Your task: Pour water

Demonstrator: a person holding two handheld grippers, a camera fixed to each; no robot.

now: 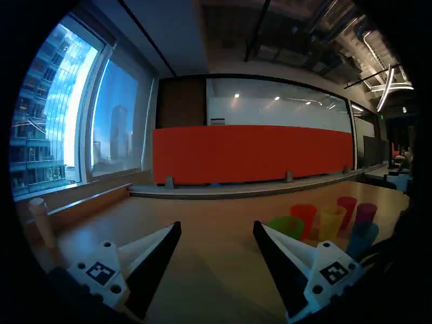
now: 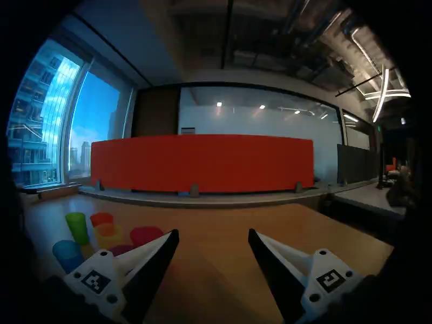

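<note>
"2 grippers are hovering above the wooden table [image 1: 216, 213], yes? How is the left gripper [image 1: 216, 240] holding its jaws?"

"Released: they are standing wide apart, and bare tabletop is showing through the gap."

"What is lying around it, reading the left gripper view from left to right?"

"A window [image 1: 59, 124] is glowing at the far left. A pale upright peg [image 1: 40, 216] is standing near the table's left edge; I cannot tell what it is. An orange-red partition [image 1: 254, 154] is running across the back. Right of the gripper, 6 cups are standing close together on the table: the green cup [image 1: 286, 225], the red cup [image 1: 303, 215], the yellow cup [image 1: 330, 221], the crimson cup [image 1: 346, 207] and the purple cup [image 1: 366, 211], with the blue cup [image 1: 360, 238] sitting in front, nearest the camera."

"And the right gripper [image 2: 213, 243]?"

"It is gaping just the same, gripping nothing, over open table [image 2: 227, 227]. In the right gripper view the cups are sitting to its left: the blue cup [image 2: 67, 254] farthest left, the green cup [image 2: 77, 227] behind it, then the red cup [image 2: 101, 218], the yellow cup [image 2: 109, 236], the purple cup [image 2: 121, 250] peeking over the left finger, and the crimson cup [image 2: 146, 235] closest to that finger. The partition [image 2: 202, 162] is stretching across behind."

"Is any cup holding water?"

"I cannot tell from here."
</note>
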